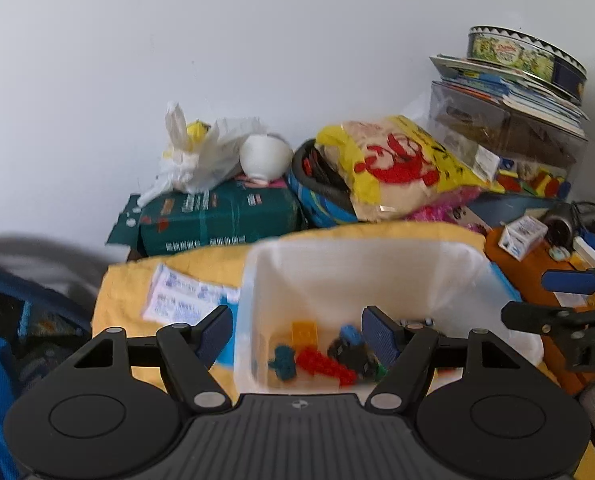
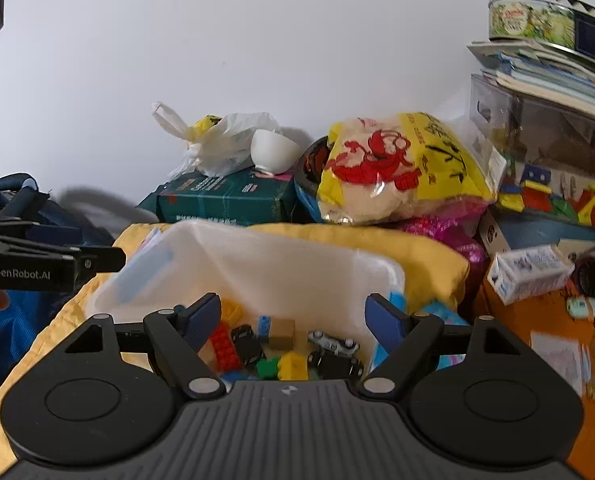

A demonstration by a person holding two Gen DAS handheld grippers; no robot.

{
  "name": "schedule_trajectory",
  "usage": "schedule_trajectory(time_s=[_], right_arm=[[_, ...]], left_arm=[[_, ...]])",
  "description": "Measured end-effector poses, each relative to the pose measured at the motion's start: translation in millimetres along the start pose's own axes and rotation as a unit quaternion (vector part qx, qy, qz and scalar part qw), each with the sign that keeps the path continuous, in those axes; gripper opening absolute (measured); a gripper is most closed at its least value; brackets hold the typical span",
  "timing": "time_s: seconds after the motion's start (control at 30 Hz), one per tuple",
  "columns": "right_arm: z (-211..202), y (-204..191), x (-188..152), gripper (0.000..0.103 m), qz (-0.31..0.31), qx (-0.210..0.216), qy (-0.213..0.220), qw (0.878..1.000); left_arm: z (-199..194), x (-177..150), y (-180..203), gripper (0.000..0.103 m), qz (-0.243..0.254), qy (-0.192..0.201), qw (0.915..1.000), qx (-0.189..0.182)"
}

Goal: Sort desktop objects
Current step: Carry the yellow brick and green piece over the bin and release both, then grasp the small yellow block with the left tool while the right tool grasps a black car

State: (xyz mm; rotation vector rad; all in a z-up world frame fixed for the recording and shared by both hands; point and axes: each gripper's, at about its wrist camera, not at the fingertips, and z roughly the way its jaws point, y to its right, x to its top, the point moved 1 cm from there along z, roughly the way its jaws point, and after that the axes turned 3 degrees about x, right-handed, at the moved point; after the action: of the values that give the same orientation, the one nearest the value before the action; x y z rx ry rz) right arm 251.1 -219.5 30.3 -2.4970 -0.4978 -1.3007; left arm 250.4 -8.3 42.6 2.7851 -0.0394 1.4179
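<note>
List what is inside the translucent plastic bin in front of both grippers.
The bin holds loose toys: red brick, yellow brick, green brick, tan block, and small toy cars. The gripper bodies cover its near end.

The near wall of the clear bin (image 2: pixel 257 264) is hidden behind the right gripper's body, and so are some of the toy bricks (image 2: pixel 225 346) inside. Far right, the round tin (image 2: pixel 553 24) runs off the edge. The printing on the leaflet (image 1: pixel 185 300) is too blurred to read.
</note>
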Motion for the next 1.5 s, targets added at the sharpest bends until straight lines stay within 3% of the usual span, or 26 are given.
schedule_trajectory(time_s=[0.2, 0.4, 0.57, 0.67, 0.77, 0.83, 1.03, 1.23, 1.5], right_arm=[[-26, -3, -45, 0.082, 0.009, 0.011, -0.004, 1.0], [-35, 6, -107, 0.082, 0.042, 0.0, -0.063, 0.997], [-44, 9, -137, 0.082, 0.055, -0.01, -0.084, 0.995], [-52, 5, -145, 0.082, 0.044, -0.01, -0.089, 0.995], [-54, 2, -150, 0.082, 0.036, -0.009, -0.091, 0.995], [-54, 0, -153, 0.082, 0.036, -0.009, -0.094, 0.995], [-42, -19, -158, 0.082, 0.01, -0.003, -0.103, 0.995], [-5, -47, -167, 0.079, -0.063, -0.014, -0.114, 0.991], [27, -65, -169, 0.078, -0.074, -0.011, -0.116, 0.99]], left_arm=[[-29, -66, 8, 0.074, -0.001, -0.013, 0.9994, -0.032], [-37, -144, 38, 0.074, 0.026, -0.071, 0.9949, -0.067], [-25, -186, 64, 0.064, 0.069, -0.102, 0.9902, -0.065], [-17, -196, 69, 0.059, 0.063, -0.115, 0.9892, -0.066], [-8, -200, 74, 0.034, 0.068, -0.122, 0.988, -0.067], [-4, -199, 75, 0.028, 0.058, -0.122, 0.988, -0.075], [-11, -197, 63, 0.028, 0.055, -0.11, 0.99, -0.069], [-24, -193, 35, 0.028, 0.034, -0.106, 0.9928, -0.043], [-38, -183, 22, 0.028, 0.023, -0.09, 0.9947, -0.045]])
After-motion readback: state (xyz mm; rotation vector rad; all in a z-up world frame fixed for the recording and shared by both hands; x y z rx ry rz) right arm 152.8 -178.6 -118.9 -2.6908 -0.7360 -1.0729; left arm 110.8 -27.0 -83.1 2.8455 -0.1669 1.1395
